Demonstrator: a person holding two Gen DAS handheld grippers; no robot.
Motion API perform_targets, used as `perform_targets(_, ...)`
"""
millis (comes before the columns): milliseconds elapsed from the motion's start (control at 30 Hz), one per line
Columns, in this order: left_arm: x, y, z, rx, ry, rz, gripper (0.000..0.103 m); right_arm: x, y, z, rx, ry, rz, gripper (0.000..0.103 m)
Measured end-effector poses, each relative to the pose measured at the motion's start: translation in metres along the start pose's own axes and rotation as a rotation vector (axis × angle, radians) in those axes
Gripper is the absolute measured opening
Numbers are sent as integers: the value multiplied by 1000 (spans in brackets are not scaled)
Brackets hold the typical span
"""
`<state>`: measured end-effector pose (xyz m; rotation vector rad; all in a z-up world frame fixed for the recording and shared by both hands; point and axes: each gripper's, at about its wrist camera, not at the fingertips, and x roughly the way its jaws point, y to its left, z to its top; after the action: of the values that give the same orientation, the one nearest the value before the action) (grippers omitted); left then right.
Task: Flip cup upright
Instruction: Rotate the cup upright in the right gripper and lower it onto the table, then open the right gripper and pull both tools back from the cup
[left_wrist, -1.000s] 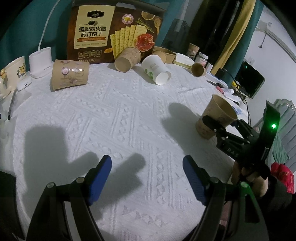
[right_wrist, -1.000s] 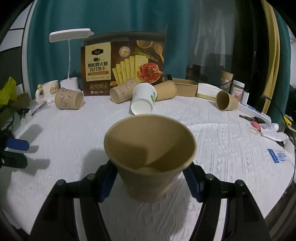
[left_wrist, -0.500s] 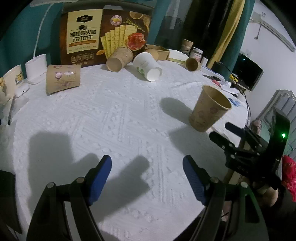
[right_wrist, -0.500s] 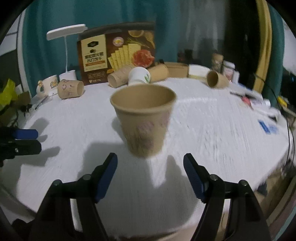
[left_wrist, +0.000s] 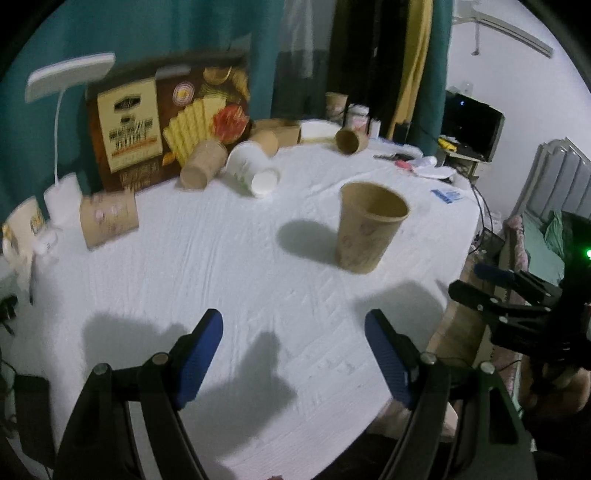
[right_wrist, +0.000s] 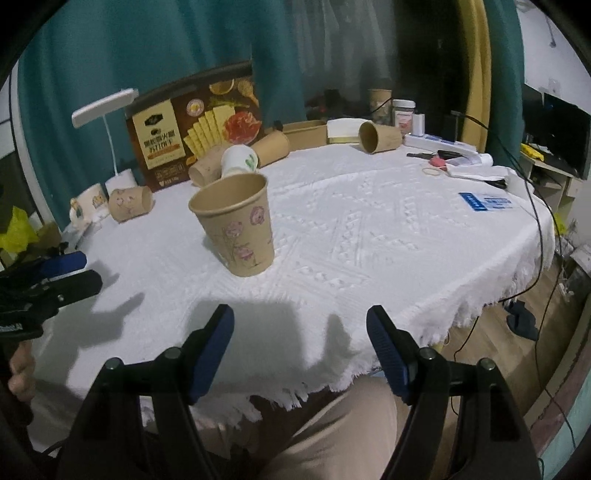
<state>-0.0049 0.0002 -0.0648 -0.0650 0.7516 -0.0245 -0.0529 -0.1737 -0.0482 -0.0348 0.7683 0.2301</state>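
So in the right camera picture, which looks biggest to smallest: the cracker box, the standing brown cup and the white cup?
1. Cracker box
2. Standing brown cup, though it is nearer the camera, so unsure
3. White cup, partly hidden

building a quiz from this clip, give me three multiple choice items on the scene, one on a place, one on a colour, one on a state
1. Where does the upright brown paper cup with pink flower prints stand?
A. on the white textured tablecloth
B. between the right gripper's pads
C. on the brown cracker box

2. What colour is the desk lamp beside the brown cracker box?
A. white
B. red
C. black

3. What state is the right gripper in?
A. shut on the cup
B. open and empty
C. shut on nothing

Answers:
1 A, the cup's base rests on the cloth, apart from both grippers.
2 A, its head and stem are white against the teal curtain.
3 B, the blue pads stand wide apart with only cloth between them.
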Motion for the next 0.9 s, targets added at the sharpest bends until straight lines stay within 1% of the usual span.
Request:
perform_targets(67,-8,-8,4,28,-40,8,84,-10,-7,3,22,-6,-3,72)
perform_targets(267,-30,-26,18,84,-152,27,86,-40,-18,19,33,-48,-62,72)
perform_targets(533,-64,-36,40,97,-310,10,90,-82,-19,46,6,-142,-97,72)
perform_targets(667,-80,-38,49,101,-378,20,93,-103,-16,60,-7,-196,-111,72)
perform_targets(900,-108,-40,60,113,-471,23,95,-133,-2,78,-43,-274,-129,72)
